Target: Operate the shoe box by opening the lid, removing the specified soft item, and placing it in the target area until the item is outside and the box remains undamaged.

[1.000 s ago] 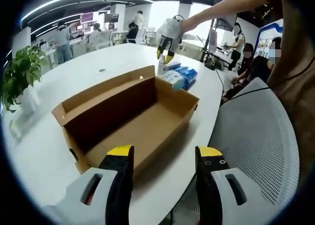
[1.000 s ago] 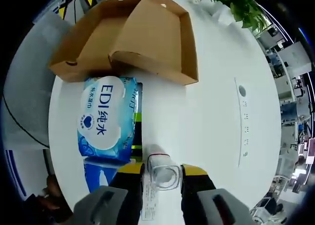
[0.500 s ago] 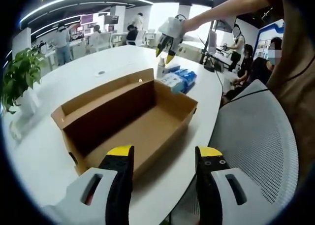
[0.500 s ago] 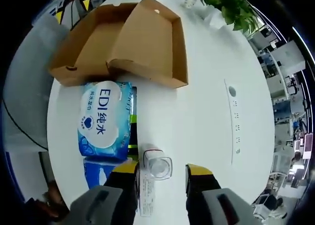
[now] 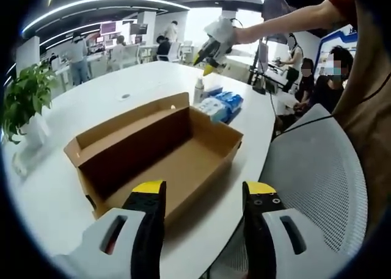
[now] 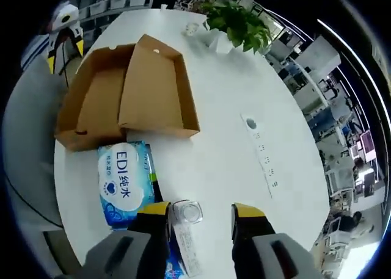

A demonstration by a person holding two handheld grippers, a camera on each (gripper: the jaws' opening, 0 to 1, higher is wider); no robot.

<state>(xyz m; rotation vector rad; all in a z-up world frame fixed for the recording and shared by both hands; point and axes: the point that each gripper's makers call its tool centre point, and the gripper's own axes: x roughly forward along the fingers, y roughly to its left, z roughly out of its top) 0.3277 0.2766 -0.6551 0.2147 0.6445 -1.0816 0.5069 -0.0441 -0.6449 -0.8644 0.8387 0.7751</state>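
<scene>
The brown cardboard shoe box [image 5: 165, 151] lies open on the white table, its lid [image 6: 156, 90] folded back and its inside bare. A blue wipes pack [image 6: 122, 182] lies on the table just past the box's end, also seen as the blue pack [image 5: 223, 103]. A small clear bottle [image 6: 186, 212] stands beside it. My right gripper [image 6: 200, 210] hovers open high above the bottle, touching nothing. My left gripper [image 5: 204, 190] stands open at the box's near end, apart from it. The right gripper [image 5: 214, 44] hangs from a person's arm.
A potted green plant [image 6: 235, 22] stands at the table's far side, seen too as the plant [image 5: 24, 96]. A socket strip [image 6: 263, 154] is set in the tabletop. A grey mesh chair [image 5: 314, 169] crowds the table edge. People sit and stand in the background.
My right gripper has opened, let go of the clear bottle and risen away from the table. The bottle stays standing by the wipes pack. The left gripper has barely moved.
</scene>
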